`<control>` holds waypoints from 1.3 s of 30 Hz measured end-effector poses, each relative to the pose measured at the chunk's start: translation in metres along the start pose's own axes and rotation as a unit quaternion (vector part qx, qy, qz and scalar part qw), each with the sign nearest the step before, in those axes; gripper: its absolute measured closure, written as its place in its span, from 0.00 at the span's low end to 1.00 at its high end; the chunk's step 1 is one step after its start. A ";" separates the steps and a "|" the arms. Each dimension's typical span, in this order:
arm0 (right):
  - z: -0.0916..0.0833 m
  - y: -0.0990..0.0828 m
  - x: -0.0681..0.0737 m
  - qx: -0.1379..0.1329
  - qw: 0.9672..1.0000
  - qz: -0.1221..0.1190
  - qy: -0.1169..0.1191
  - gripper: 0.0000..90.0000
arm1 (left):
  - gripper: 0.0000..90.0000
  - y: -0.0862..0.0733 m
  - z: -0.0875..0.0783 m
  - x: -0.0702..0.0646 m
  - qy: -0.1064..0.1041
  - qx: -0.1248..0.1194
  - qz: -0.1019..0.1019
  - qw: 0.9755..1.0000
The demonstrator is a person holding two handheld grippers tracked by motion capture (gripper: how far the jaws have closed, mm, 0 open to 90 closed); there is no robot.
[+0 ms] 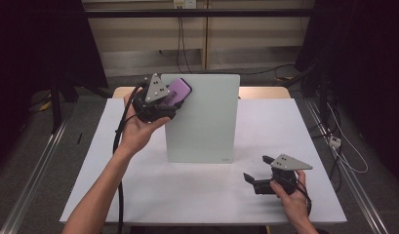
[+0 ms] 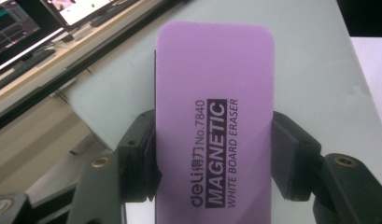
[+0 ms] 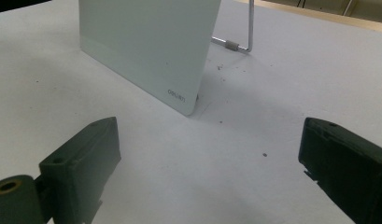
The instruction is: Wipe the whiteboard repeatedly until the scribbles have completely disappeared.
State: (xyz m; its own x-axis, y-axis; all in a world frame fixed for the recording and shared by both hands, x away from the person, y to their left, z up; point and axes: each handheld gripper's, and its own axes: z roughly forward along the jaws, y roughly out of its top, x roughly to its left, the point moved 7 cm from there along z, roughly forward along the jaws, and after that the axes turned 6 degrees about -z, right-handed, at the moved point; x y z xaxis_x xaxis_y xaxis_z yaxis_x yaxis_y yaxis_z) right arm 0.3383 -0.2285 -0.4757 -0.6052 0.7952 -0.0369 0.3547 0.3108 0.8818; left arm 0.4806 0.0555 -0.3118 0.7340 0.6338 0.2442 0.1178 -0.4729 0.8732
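Observation:
A pale whiteboard (image 1: 203, 117) stands propped up in the middle of the white table (image 1: 138, 185). My left gripper (image 1: 173, 99) is shut on a purple magnetic whiteboard eraser (image 1: 179, 90), held against the board's upper left corner. In the left gripper view the eraser (image 2: 215, 121) sits squeezed between both black jaws, with the board's face (image 2: 314, 70) behind it. My right gripper (image 1: 258, 173) rests low at the table's front right, open and holding nothing. The right gripper view shows its jaws wide apart over bare table, with the board's lower corner (image 3: 179, 95) ahead.
A thin wire stand (image 3: 242, 44) props the board from behind. A wooden strip (image 1: 265, 91) lies along the table's far edge. Cables (image 1: 343, 146) trail on the floor at the right. Dark curtains flank both sides.

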 end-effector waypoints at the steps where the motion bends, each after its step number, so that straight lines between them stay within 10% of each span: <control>1: 0.000 0.000 0.000 0.000 1.000 0.000 0.000 0.06 | 0.46 -0.002 0.001 -0.001 -0.003 -0.001 0.000 1.000; 21: 0.001 0.000 0.000 0.001 1.000 0.000 0.001 0.06 | 0.46 -0.030 0.019 -0.042 -0.058 0.040 0.027 0.997; 39: 0.006 0.001 0.000 0.005 1.000 0.003 0.002 0.06 | 0.46 -0.040 0.004 -0.048 -0.111 0.033 -0.014 0.993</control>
State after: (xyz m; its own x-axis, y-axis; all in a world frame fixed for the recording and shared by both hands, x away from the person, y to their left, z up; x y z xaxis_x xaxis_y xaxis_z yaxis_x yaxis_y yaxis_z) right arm 0.3429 -0.2252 -0.4778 -0.6052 0.7955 -0.0303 0.3656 0.3116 0.8771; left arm 0.4430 0.0415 -0.3607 0.8584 0.5001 0.1141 0.1794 -0.5011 0.8466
